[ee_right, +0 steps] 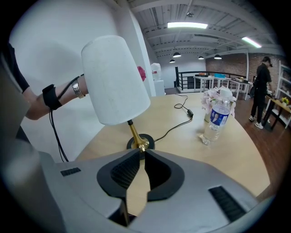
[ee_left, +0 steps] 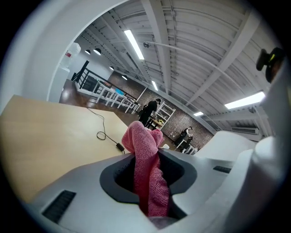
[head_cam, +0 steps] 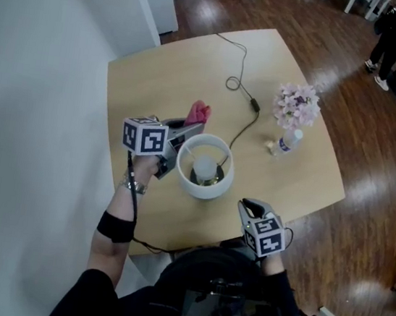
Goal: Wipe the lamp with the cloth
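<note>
our left claw point(head_cam: 188, 127) clamped on the pink cloth point(ee_left: 150, 177) just beside the lamp point(ee_right: 116, 79), our right claw point(ee_right: 142, 153) closed and empty, pointing at its base on the tabletop point(ee_right: 227, 150)

Both tools share one build, the left tool point(head_cam: 194, 126) and the right tool point(head_cam: 248, 204) alike: a pale grey moulded shell, black ribbed pads point(ee_right: 122, 173) lining the two jaws, and dark slotted recesses point(ee_right: 225, 203) sunk into the casing. Each carries a cube faced with black-and-white square markers, one on the left point(head_cam: 144, 137) and one on the right point(head_cam: 269, 236). A thin black cable point(head_cam: 132, 203) trails from the left tool past a metal wristwatch point(head_cam: 134, 186) and a black forearm band point(head_cam: 115, 227). The person wears a dark top point(head_cam: 112, 302).
</note>
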Demonstrator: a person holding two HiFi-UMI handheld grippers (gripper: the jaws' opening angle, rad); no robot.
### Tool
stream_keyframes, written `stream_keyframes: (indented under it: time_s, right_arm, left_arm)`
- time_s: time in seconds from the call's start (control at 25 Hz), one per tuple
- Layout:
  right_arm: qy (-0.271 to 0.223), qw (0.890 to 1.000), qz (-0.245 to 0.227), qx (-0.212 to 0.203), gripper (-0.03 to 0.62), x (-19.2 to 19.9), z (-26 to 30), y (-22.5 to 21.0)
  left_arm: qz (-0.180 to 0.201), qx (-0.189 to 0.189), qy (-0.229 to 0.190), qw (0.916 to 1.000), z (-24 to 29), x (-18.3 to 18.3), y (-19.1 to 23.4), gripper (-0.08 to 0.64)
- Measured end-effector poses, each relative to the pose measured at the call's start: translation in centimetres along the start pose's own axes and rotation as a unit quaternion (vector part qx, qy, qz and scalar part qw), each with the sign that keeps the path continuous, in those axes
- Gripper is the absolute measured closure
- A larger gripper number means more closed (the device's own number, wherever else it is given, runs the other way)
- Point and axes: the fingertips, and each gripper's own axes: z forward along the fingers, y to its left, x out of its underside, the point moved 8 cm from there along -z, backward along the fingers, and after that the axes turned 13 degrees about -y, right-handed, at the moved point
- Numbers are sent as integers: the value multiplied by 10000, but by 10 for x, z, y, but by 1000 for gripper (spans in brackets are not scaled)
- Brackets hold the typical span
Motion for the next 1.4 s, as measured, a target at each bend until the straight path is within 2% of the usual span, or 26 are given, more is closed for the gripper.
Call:
stream_keyframes:
  time_s: [0.24, 0.44, 0.6, 0.76, 0.88, 1.08, 1.4]
  right_arm:
    - [26, 10000, -51, 17, 548, -4, -2, 3]
    - [19, 9999, -126, -32, 548, -9, 1, 10]
    - [-56, 9996, -255, -96, 548, -15, 5, 23]
    - [-82, 9990, -356, -239, 548, -17, 15, 39]
    - [-81, 9985, -408, -352, 548, -16, 17, 50]
    - [5, 9979, -488, -432, 548, -15, 16, 59]
    - [42, 9986, -366, -374, 548, -11, 13, 54]
  left_arm:
    - [-145, -430, 328, 9984, -5, 28, 30, 443]
    - [137, -963, 695, 9928, -22, 39, 44, 443]
    - [844, -1192, 520, 9879, -46, 6, 20, 445]
    - [1565, -1142, 143, 9810, -65, -46, -23, 445]
    - [1815, -1004, -137, 9782, -71, -76, -54, 445]
    - [1727, -877, -387, 9803, -71, -88, -82, 445]
    - [947, -946, -409, 9902, -64, -28, -63, 445]
